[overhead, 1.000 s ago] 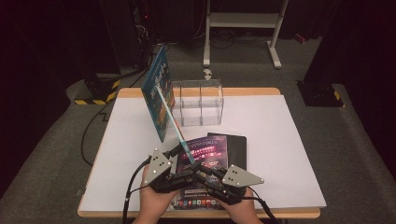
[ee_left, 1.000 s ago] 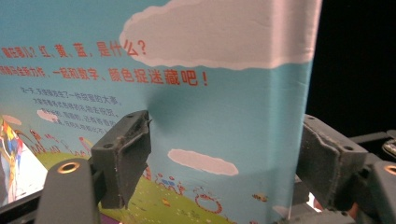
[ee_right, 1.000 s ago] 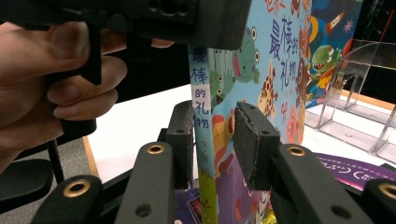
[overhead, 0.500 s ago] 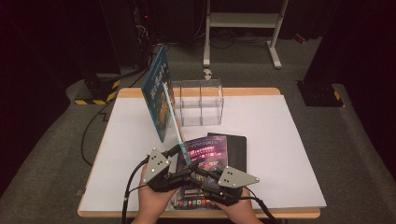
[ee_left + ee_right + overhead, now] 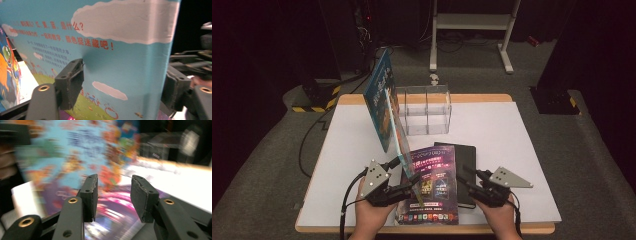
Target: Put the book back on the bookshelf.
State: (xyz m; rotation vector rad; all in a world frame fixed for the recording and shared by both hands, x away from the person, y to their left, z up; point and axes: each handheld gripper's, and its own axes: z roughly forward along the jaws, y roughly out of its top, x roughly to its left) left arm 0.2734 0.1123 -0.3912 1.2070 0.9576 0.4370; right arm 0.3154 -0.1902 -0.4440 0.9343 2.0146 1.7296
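Note:
A blue picture book [image 5: 382,100] stands tilted on its lower edge, partly fanned open. My left gripper [image 5: 412,182] is shut on its lower corner. In the left gripper view the book's cover [image 5: 120,50] lies between the jaws, and the left pad [image 5: 72,77] dents it. These jaws have just been closing on the book. My right gripper [image 5: 464,175] hovers at the near right over a black book [image 5: 466,155]. Its jaws have just been opening and stand apart with nothing between them [image 5: 113,187].
A purple magazine [image 5: 434,185] lies flat on the black book at the near edge of the white table [image 5: 522,150]. A clear plastic organizer [image 5: 424,110] stands at the back, beside the picture book. Dark floor and a metal stand lie beyond the table.
My right gripper has moved right, away from the left gripper and the picture book, and its jaws have widened. The left gripper and the book have stayed in place.

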